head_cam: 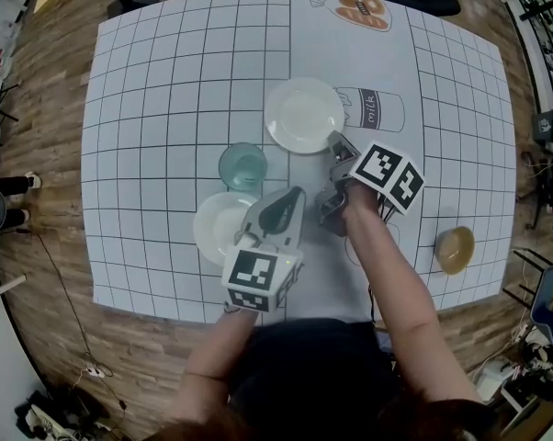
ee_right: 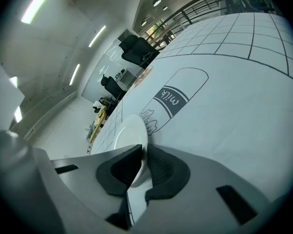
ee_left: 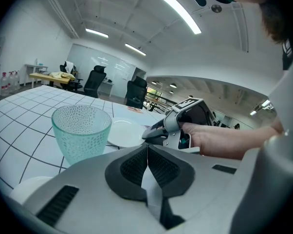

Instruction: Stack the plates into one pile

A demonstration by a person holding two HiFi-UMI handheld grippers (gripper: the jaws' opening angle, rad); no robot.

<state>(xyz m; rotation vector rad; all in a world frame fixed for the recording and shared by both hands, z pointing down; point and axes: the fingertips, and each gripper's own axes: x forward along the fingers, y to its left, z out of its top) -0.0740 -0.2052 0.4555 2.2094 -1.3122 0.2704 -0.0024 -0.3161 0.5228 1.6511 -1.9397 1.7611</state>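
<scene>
Two white plates lie on the gridded mat. The far plate sits beside a printed milk carton. My right gripper is at its near right rim. In the right gripper view the plate has its rim pinched between the pads of this gripper, so it is shut on it. The near plate lies at the lower left, partly hidden under my left gripper. That gripper has its pads pressed together with nothing between them. From it I see the far plate and the right gripper.
A teal textured glass stands between the two plates, close to the left gripper. A small tan bowl sits at the mat's right edge. The milk carton drawing is flat print. Wooden floor surrounds the table.
</scene>
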